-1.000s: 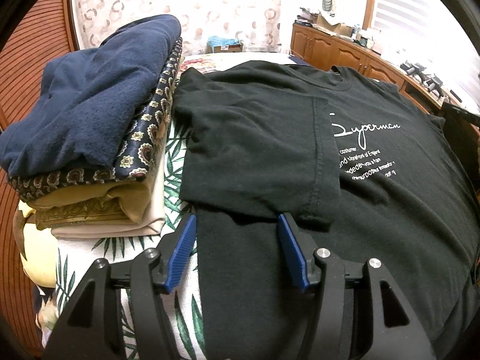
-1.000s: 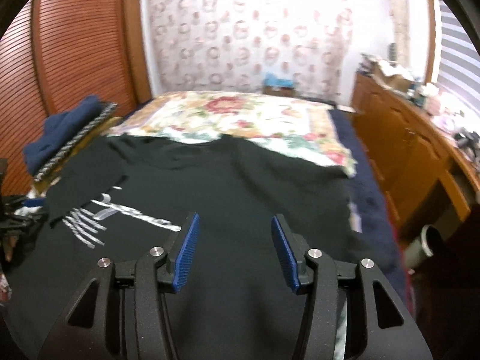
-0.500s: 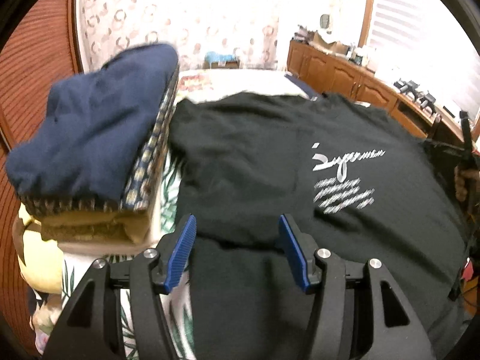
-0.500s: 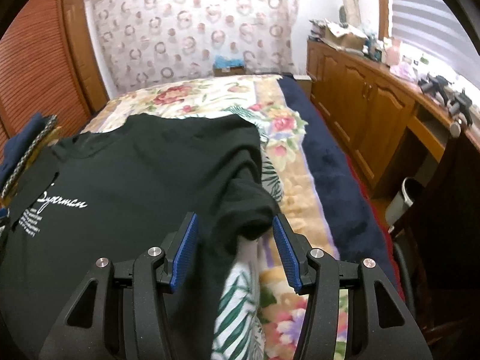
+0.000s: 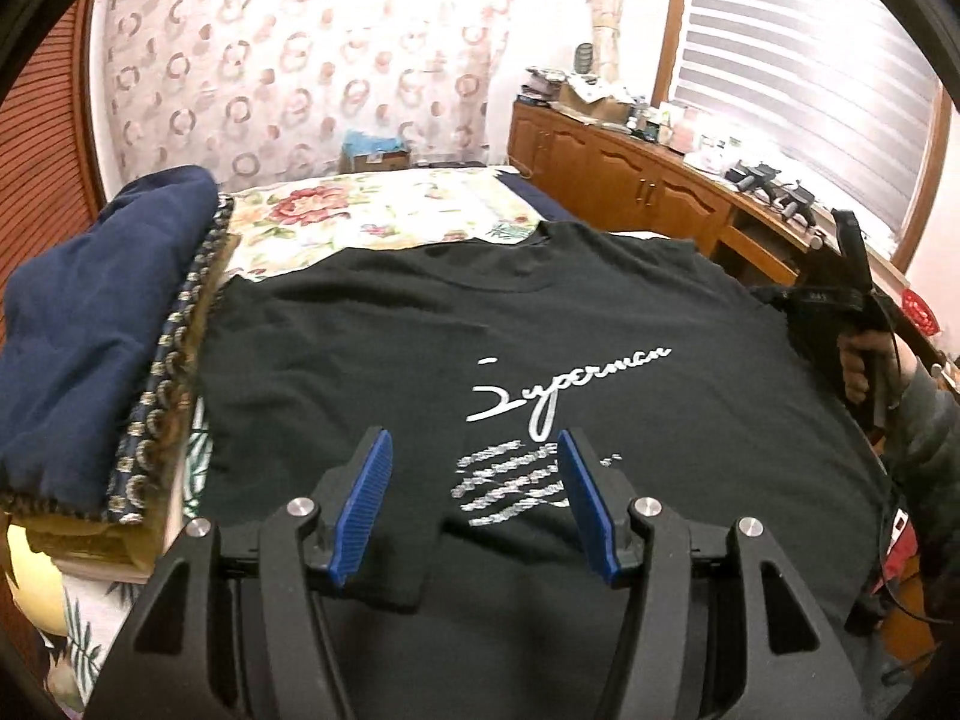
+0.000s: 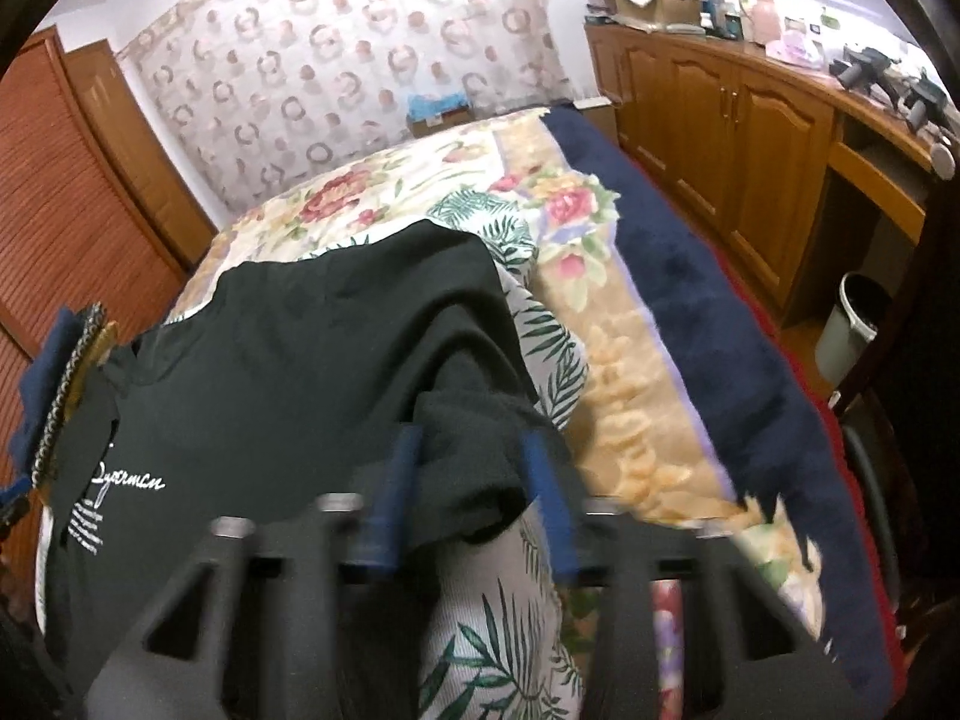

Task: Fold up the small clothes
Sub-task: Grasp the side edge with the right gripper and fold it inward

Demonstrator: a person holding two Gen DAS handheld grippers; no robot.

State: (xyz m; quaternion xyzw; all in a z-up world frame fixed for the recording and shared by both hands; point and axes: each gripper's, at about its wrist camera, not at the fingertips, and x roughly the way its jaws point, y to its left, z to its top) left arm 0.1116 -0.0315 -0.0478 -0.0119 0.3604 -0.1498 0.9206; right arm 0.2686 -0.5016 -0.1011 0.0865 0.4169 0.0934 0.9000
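A home bedroom is shown. A bed (image 6: 606,324) with a floral cover is seen, flanked by wooden cabinets (image 6: 720,120) and patterned wallpaper (image 5: 300,60).

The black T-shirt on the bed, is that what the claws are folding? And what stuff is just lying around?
For the job:
black T-shirt
left claw, open above it
right claw, around the shirt's sleeve

Just lying about:
pile of folded clothes
flowery bedspread
wooden cabinets
bin
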